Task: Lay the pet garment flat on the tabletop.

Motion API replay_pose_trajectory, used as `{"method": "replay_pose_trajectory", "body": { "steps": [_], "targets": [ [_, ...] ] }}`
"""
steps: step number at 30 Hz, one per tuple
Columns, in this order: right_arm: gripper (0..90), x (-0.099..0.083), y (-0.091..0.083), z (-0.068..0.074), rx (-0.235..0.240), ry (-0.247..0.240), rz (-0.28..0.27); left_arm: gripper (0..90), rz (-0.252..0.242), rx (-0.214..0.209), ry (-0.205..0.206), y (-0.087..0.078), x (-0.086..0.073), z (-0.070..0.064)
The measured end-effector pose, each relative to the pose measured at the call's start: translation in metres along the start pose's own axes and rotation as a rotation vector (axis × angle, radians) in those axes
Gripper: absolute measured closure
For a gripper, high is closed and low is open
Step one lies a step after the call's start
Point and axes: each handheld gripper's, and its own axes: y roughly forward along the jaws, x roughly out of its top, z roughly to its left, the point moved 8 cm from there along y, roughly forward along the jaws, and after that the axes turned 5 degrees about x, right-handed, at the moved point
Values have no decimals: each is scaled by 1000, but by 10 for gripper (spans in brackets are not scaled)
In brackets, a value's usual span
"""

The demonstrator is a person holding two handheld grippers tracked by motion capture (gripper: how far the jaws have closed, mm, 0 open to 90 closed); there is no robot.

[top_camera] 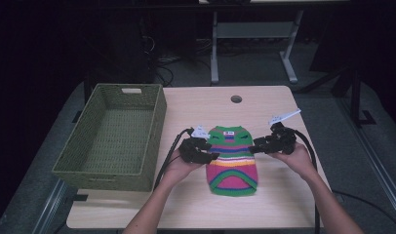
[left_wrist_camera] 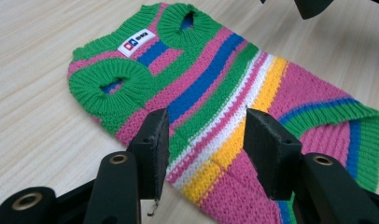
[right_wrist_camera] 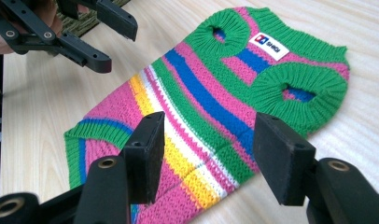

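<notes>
A striped knit sweater lay flat on the wooden bench, near its middle, with its green collar and white label pointing away from the person and its green hem toward them. Its bands ran green, pink, blue, white and yellow, and two green-ribbed armholes showed beside the label. The left hand-held gripper sat at the sweater's left edge, its jaws spread apart and clasping nothing; in the left gripper view the two black pads stood on either side of the white and yellow stripes, low over the knit, though whether they touched it could not be told. The right hand-held gripper sat at the sweater's right edge, likewise released, its jaws wide over the pink, yellow and green bands in the right gripper view. The two grippers faced each other across the garment, with only the sweater between them. A green woven basket stood on the bench's left side, just beside the left hand and apart from the sweater. A round grommet hole lay at the bench's far edge, and black cables trailed from both grippers toward the person. Beyond the bench, a white desk frame stood on the dim floor.
</notes>
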Motion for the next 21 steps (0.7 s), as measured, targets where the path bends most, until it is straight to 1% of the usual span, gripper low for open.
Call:
{"method": "replay_pose_trajectory", "body": {
  "steps": [2,4,5,6,11,13,15,16,17,21],
  "targets": [
    [424,-2,-1,1,0,0,5,489,-7,-3,-6,-1,-2,-1],
    [421,-3,-3,1,0,-1,2,482,-6,-4,-2,-2,-4,-1],
    [418,-4,-4,2,-2,0,4,479,-13,-5,-10,-3,-4,-2],
    [414,-4,-5,2,-3,-3,-1,476,-7,-5,0,-4,-5,-1],
    [398,-7,-9,5,1,-4,-6,437,-8,-14,-38,-8,-7,0],
    [394,-9,-11,5,-2,-9,-2,432,-13,-10,-28,-9,-7,0],
    [381,-11,-14,7,-3,-9,-1,427,-15,-14,-37,-10,-8,-2],
    [372,-12,-14,7,-4,-11,-2,427,-12,-13,-32,-10,-9,-2],
    [367,-13,-16,7,-13,-13,5,424,-12,-11,-36,-9,-10,-3],
    [357,-18,-19,8,-11,-14,0,405,-9,-14,-28,-11,-13,-7]
  ]
}}
